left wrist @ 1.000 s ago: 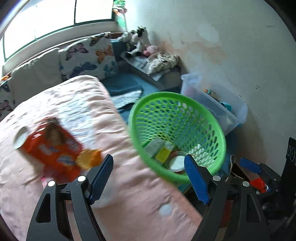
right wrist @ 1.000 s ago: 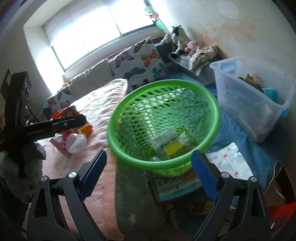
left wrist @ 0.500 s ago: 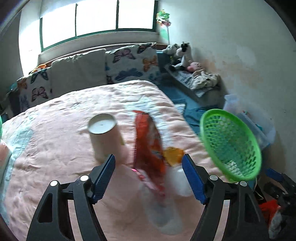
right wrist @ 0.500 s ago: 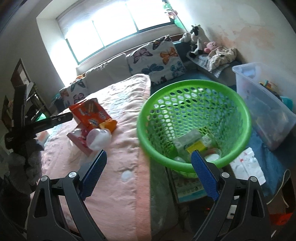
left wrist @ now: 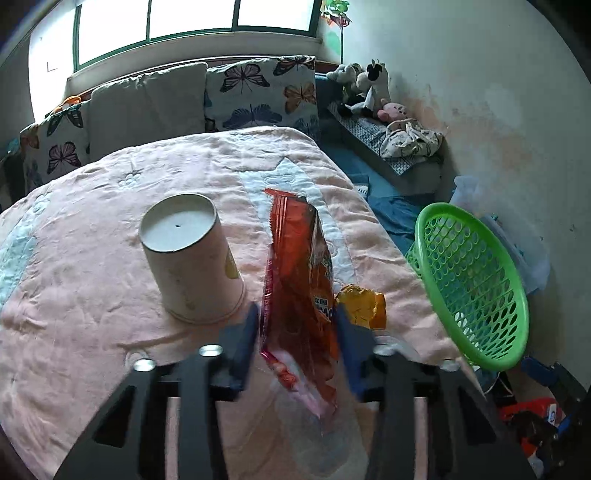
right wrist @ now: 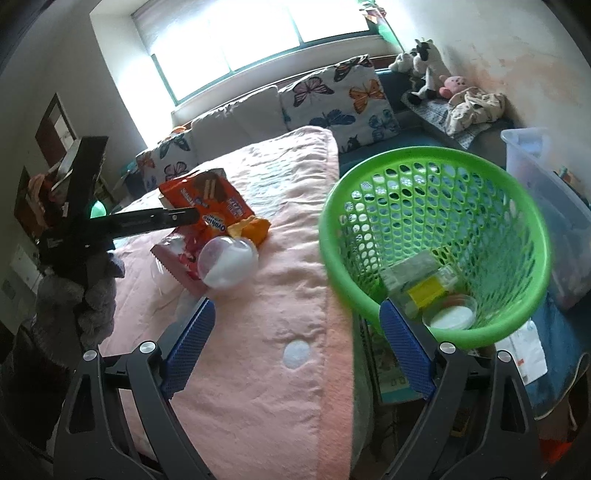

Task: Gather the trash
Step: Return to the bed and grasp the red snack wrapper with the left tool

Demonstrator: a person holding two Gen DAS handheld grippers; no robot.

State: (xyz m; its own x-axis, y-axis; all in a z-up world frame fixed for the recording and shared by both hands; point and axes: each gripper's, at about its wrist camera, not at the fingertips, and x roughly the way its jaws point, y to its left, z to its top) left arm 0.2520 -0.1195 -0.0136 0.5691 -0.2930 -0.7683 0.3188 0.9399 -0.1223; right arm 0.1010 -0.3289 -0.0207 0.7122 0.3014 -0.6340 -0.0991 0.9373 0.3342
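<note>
Left wrist view shows a bed with a pink blanket, and butterfly pillows sit along its far edge under a bright window. Soft toys sit by the white wall. A paper cup stands upside down near the middle of the bed. An orange snack bag lies near the bed's right edge, with a small yellow wrapper touching it. A green basket is just past that edge.

The left gripper has the orange snack bag between its blue pads. Its jaws are closing on the bag, and the pads look right up against it, but the picture is blurry there.

In the right wrist view, the green basket holds a few bits of trash. A clear round ball and a pink wrapper lie on the bed by the orange bag. A clear plastic box stands by the wall. The right gripper is wide apart with nothing in it, over the bed's right edge, and its jaws are closing a little.
</note>
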